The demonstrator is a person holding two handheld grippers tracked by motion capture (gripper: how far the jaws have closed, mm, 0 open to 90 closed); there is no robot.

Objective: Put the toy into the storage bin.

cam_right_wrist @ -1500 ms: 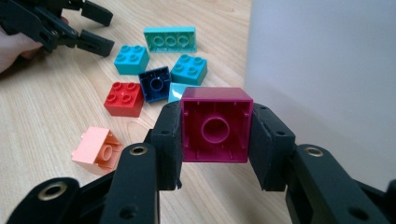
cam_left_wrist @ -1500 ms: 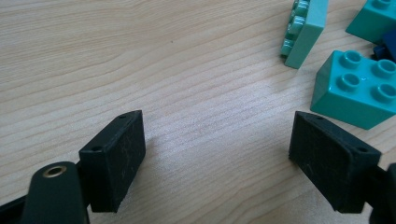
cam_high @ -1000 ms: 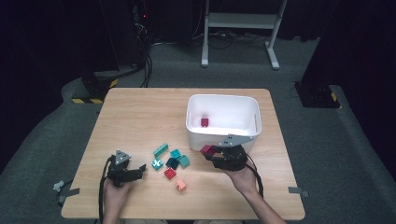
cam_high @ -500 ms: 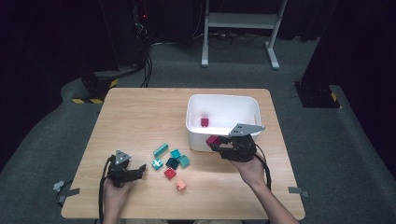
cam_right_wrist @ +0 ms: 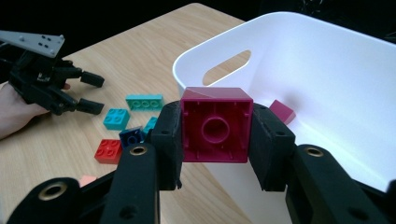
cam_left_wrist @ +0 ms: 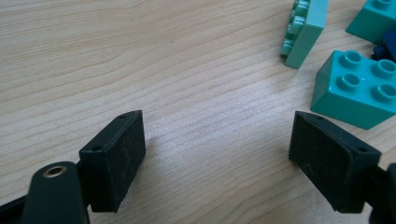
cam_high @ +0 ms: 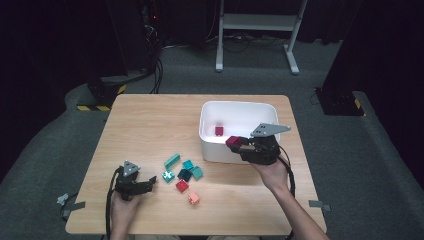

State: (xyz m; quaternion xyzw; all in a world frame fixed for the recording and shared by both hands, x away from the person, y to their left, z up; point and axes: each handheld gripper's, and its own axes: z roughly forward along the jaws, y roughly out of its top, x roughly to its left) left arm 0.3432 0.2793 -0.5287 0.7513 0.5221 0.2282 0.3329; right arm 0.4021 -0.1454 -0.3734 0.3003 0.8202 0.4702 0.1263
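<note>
**Dark red brick held at the near rim of the white bin**

The right hand-held gripper (cam_high: 239, 145) is clamped on a dark red brick (cam_right_wrist: 215, 124), one pad on each side of it, with the brick's hollow underside facing the right gripper view's camera. In the high view the brick (cam_high: 232, 142) sits at the near wall of the white bin (cam_high: 210, 107), over its rim and clear of the tabletop (cam_high: 150, 120). A second dark red brick (cam_high: 219, 130) lies on the bin's floor, towards its left side.

The left hand-held gripper (cam_high: 148, 183) rests low at the near left of the tabletop, its jaws spread wide with bare wood between them and nothing held. In the left gripper view a teal square brick (cam_left_wrist: 357, 88) lies just beyond the right pad, not touching it, and a paler green brick (cam_left_wrist: 306, 30) stands tilted on its edge further off.

The loose bricks lie together between the two grippers, in front of the bin: a long green brick (cam_high: 171, 160), a small teal brick (cam_high: 168, 176), a dark blue brick (cam_high: 184, 174) set among two more teal ones, a bright red brick (cam_high: 182, 186) and, nearest the person, an orange-pink brick (cam_high: 194, 198).
</note>
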